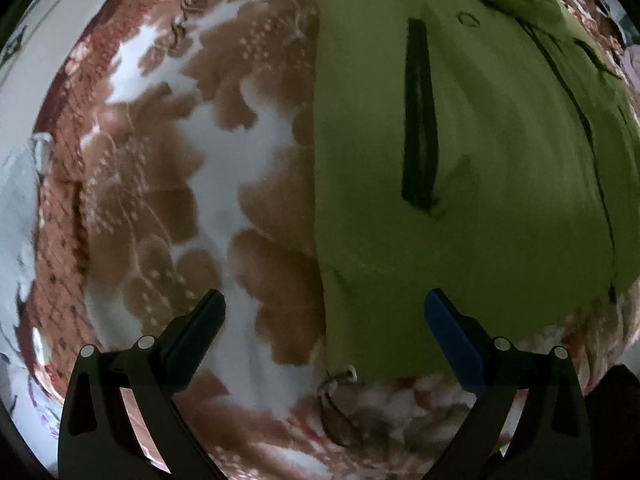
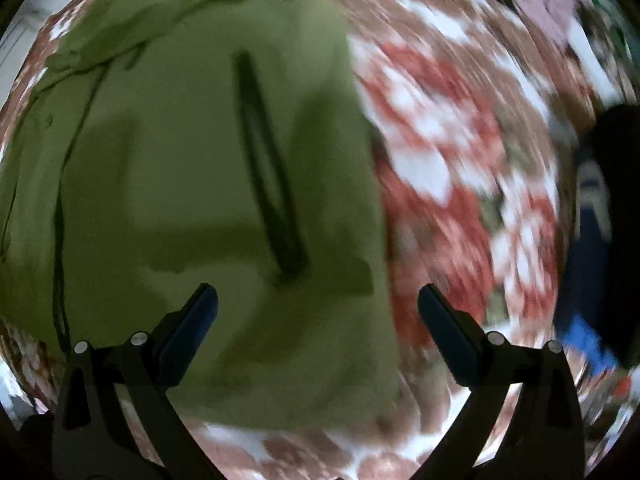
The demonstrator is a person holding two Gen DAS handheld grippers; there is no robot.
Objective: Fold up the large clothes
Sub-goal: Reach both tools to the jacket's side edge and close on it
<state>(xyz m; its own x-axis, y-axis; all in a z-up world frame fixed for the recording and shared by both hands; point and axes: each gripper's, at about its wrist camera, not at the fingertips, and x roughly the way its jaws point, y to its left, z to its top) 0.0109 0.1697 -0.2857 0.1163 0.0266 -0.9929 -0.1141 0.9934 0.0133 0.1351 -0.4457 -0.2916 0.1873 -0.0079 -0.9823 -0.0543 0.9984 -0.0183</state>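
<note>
Lying flat on a brown, red and white patterned bedspread [image 1: 208, 168], an olive-green garment [image 1: 500, 208] fills the right half of the left wrist view and the left and centre of the right wrist view [image 2: 168, 184]. A dark narrow slit, like a pocket opening [image 1: 418, 120], runs down the green cloth in the upper middle of the left view; the same slit [image 2: 268, 168] shows slanted in the middle of the right view. A dark seam or zip line [image 2: 60, 240] runs down the left side of that frame. The left gripper [image 1: 325, 312] hovers at the bottom centre over the garment's left edge, its fingers [image 1: 200, 332] wide apart and empty. The right gripper [image 2: 318, 308] sits at the bottom centre over the garment's right edge, fingers [image 2: 444, 332] likewise spread with nothing between them. The right view is blurred; a dark shape [image 2: 616, 216] at its right edge cannot be made out
</note>
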